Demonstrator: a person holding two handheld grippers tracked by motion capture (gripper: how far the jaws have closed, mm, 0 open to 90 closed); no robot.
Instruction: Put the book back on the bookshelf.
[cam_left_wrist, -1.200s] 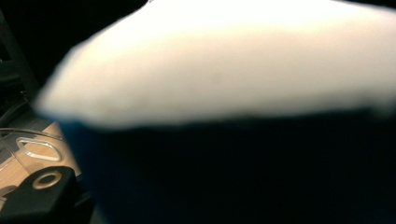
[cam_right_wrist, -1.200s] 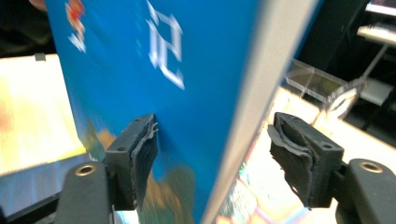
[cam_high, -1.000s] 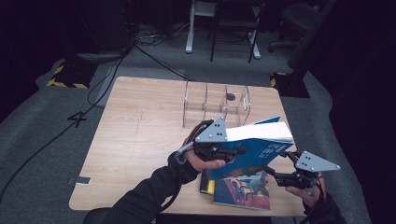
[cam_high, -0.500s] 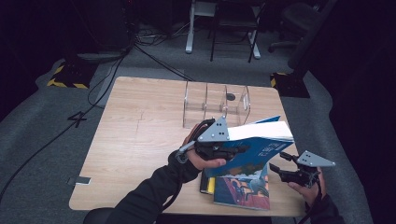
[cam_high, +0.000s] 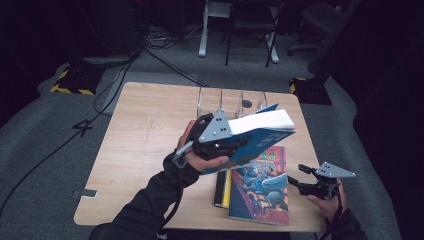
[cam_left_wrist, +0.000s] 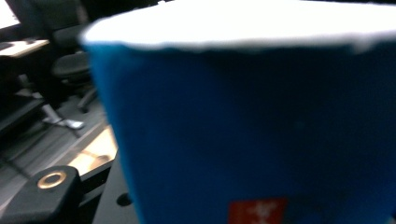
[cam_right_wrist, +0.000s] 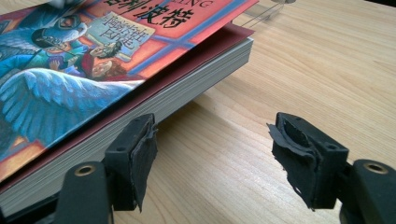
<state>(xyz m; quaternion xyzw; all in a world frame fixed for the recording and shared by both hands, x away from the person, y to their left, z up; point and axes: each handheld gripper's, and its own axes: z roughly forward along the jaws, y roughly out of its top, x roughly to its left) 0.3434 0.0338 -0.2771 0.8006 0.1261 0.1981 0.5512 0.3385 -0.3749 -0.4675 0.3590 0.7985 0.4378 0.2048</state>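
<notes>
Dark room, pale wooden counter (cam_high: 145, 130). Left tool (cam_high: 220, 142) grips a thick blue book (cam_high: 262, 135), tilted up. Right tool (cam_right_wrist: 212, 156) is apart, the colourful picture book (cam_right_wrist: 93, 56) just left of it.

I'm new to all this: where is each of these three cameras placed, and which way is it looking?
High view: fixed above the person's side, looking forward and down on the light wooden table; both forearms, left gripper and right gripper show.
Left gripper view: rides the left gripper, facing the thick blue-covered book it holds; one black jaw shows.
Right gripper view: rides the right gripper, looking low across the table at the illustrated red-and-blue book; both jaws show, apart.
Shared: the high and right gripper views both show the illustrated book.
</notes>
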